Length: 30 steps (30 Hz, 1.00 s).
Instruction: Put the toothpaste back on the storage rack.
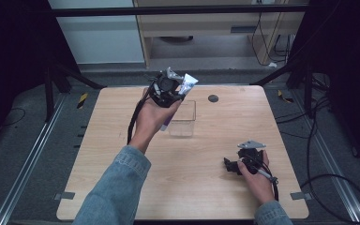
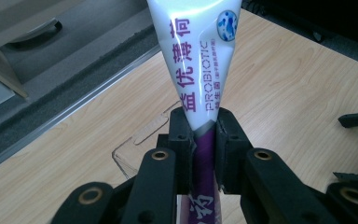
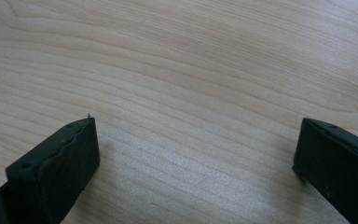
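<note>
The left tongs (image 2: 204, 140) hold a toothpaste tube (image 2: 196, 60) lifted clear of the worktop (image 1: 192, 159), above and just nearer the person than a clear plastic box (image 1: 183, 119) that stands toward the far middle of the wood. This looks like the carrying step, the tube on its way to that box. The jaws are clamped tight on the tube where its white body turns purple; its flat crimped end rises beyond the tips, and the purple end runs down between the jaws toward the hand. To my eye the next move calls for bringing the tube over the box's open top and lowering it before any release. The right tongs (image 3: 196, 154) rest low by the near right edge, jaws spread wide, nothing between them
</note>
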{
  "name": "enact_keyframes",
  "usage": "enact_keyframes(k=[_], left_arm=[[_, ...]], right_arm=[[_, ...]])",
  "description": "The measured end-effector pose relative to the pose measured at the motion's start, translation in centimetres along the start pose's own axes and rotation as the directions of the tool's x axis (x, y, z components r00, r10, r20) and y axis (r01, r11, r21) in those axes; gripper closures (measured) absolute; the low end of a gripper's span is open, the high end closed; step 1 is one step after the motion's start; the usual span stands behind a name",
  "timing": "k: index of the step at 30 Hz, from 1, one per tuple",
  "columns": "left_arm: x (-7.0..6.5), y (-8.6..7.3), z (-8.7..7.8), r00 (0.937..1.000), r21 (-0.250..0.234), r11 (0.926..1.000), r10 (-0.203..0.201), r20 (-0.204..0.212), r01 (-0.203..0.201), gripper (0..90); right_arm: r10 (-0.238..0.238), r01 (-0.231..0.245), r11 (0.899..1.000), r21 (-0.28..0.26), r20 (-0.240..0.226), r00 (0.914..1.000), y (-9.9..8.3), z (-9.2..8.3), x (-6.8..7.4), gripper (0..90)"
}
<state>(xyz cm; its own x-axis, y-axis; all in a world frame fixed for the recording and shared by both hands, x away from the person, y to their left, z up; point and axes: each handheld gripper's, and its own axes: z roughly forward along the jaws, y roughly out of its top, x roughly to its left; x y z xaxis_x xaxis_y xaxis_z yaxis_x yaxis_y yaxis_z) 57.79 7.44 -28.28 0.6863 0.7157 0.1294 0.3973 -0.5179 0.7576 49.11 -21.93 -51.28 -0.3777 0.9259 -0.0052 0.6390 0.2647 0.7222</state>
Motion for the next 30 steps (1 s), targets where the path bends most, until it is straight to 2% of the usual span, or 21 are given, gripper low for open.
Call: enact_keyframes(k=[15,19,24,30], left_arm=[[0.06,0.36,0.07,0.9996,-0.037,0.9993,-0.005,-0.029,0.004,78.7],[0.03,0.55,0.08,0.999,-0.073,0.9972,-0.018,-0.04,0.015,78.7],[0.02,0.72,0.31,0.9992,-0.069,0.9975,-0.017,-0.036,0.014,78.6],[-0.09,0.91,0.69,0.9987,-0.091,0.9958,-0.017,-0.048,0.012,78.6]], right_arm=[[-0.01,0.01,1.0,0.0,0.003,0.9999,-0.08,-0.04,-0.03,0.5],[-0.011,0.011,1.0,-0.001,0.004,0.9999,-0.09,-0.06,-0.03,0.5],[-0.009,0.009,1.0,-0.001,0.004,0.9999,-0.11,-0.06,-0.01,0.5],[-0.012,0.012,1.0,0.0,0.005,0.9999,-0.11,-0.07,-0.03,0.5]])
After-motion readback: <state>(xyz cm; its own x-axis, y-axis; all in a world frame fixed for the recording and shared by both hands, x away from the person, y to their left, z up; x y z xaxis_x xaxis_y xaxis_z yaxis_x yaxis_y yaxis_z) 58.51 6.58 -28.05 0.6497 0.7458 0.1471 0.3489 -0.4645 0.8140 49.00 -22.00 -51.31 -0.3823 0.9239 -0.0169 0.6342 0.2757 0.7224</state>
